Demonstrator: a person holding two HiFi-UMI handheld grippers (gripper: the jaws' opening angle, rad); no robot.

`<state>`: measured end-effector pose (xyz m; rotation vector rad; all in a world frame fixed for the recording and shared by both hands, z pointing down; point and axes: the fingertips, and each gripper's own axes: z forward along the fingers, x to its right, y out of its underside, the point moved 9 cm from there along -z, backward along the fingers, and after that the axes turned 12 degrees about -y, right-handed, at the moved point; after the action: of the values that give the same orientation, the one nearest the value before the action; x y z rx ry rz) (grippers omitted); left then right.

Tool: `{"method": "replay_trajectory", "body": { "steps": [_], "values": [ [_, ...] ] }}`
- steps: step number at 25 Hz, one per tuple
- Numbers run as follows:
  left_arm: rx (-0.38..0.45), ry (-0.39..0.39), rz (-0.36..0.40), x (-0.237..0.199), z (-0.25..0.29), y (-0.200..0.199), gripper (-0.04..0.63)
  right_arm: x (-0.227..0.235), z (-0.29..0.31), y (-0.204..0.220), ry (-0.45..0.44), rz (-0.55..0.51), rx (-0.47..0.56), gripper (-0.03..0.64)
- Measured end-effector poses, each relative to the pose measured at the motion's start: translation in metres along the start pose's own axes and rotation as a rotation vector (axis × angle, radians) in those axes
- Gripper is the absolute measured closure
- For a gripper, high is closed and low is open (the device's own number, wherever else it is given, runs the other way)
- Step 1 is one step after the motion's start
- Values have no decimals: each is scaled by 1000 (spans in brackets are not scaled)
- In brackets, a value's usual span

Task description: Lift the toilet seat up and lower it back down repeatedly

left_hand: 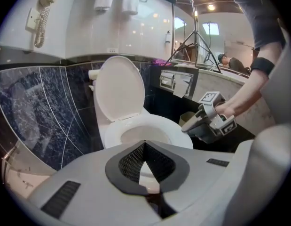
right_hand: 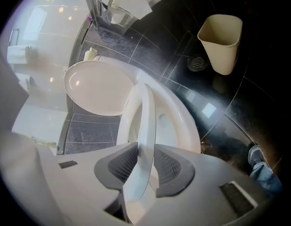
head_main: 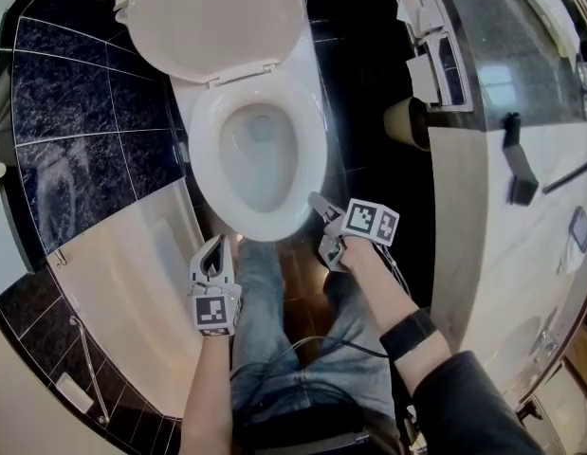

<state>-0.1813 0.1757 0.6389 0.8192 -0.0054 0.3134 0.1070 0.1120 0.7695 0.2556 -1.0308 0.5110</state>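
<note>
Right gripper [head_main: 321,209], angled downward, clamps the toilet seat [right_hand: 146,121] rim; left gripper [head_main: 214,249] hangs closed, empty.

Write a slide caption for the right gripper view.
Right gripper clamps the toilet seat between its jaws, lifted off the bowl; lid up, beige bin beyond.

Seen from above, the toilet stands with its lid [head_main: 212,17] raised against the wall and the toilet seat [head_main: 310,150] ringing the bowl. The right tool [head_main: 318,203] reaches the seat's front right edge. The left tool [head_main: 215,245] hangs just short of the bowl's front, touching nothing, above the person's jeans [head_main: 270,282]. A beige waste bin [head_main: 404,121] stands on the dark tiled floor [head_main: 359,64].
</note>
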Motion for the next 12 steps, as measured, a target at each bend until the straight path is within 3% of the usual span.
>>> {"method": "replay_trajectory", "body": {
  "steps": [3, 7, 9, 12],
  "values": [
    [-76, 8, -22, 5, -5, 21, 595, -26, -8, -9, -18, -3, 2, 494],
    [-185, 25, -116, 13, -3, 44, 595, -60, -16, -21, -29, -30, -7, 488],
    [-202, 34, -140, 16, 5, 48, 595, -71, -17, -25, -37, -30, -2, 480],
    [-161, 51, -164, 19, 19, 29, 595, -84, -17, -33, -46, -47, -2, 471]
  ]
}}
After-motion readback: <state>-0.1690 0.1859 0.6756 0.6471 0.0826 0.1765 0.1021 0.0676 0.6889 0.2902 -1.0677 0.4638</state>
